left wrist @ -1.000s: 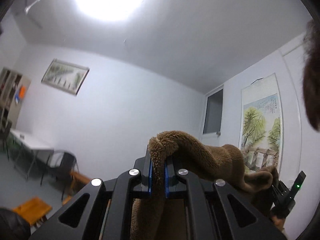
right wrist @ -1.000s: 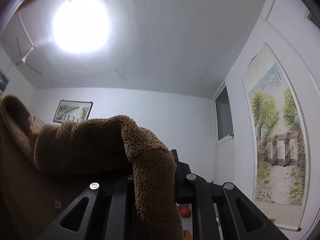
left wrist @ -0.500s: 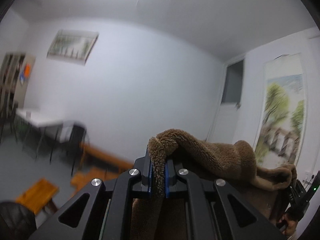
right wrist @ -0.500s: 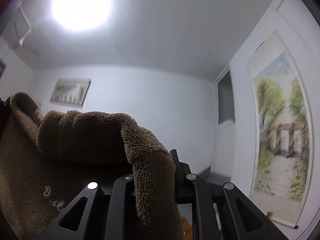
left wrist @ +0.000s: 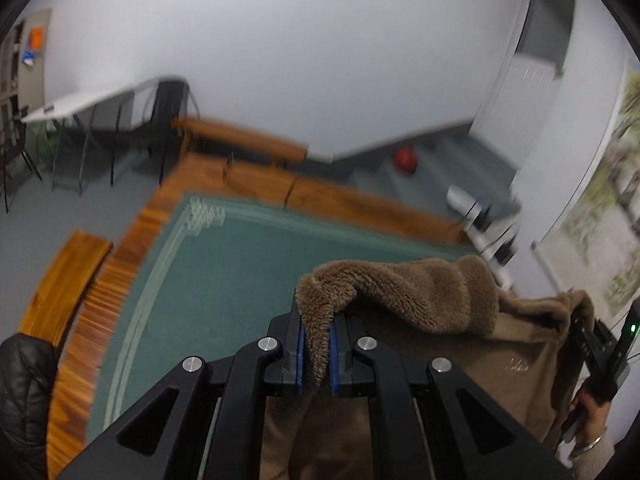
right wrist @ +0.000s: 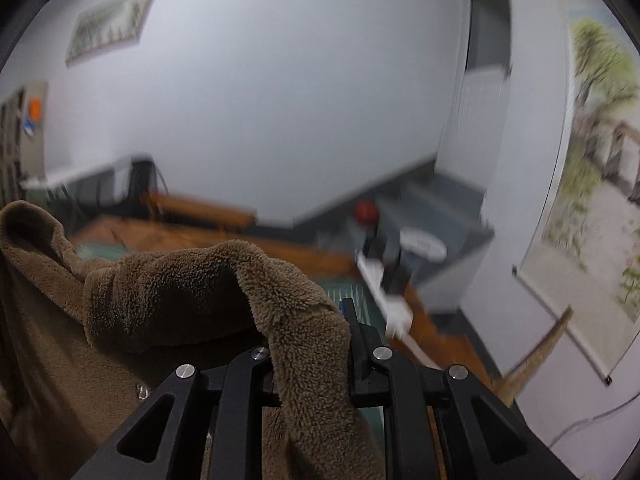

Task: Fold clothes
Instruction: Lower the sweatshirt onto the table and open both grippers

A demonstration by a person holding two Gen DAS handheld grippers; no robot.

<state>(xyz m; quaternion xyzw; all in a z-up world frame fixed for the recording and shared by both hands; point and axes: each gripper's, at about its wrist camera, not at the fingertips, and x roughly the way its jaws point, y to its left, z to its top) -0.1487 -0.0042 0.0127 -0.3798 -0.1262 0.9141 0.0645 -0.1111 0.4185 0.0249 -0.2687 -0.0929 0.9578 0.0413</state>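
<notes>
Below me lies a green mat (left wrist: 240, 272) edged by a wooden border (left wrist: 360, 204), with pale walls behind it. Past the mat's far side sit a wooden bench (left wrist: 244, 140) and a red ball (left wrist: 405, 159); left of it, another bench (left wrist: 64, 264). My left gripper (left wrist: 316, 354) is clamped on a fold of the brown fleece garment (left wrist: 420, 300), which hangs above the mat's near right part and stretches to my right gripper (right wrist: 312, 344), clamped likewise. The fleece blocks much of the mat from the right wrist. A hanging scroll painting (right wrist: 592, 184) is on the right wall.
</notes>
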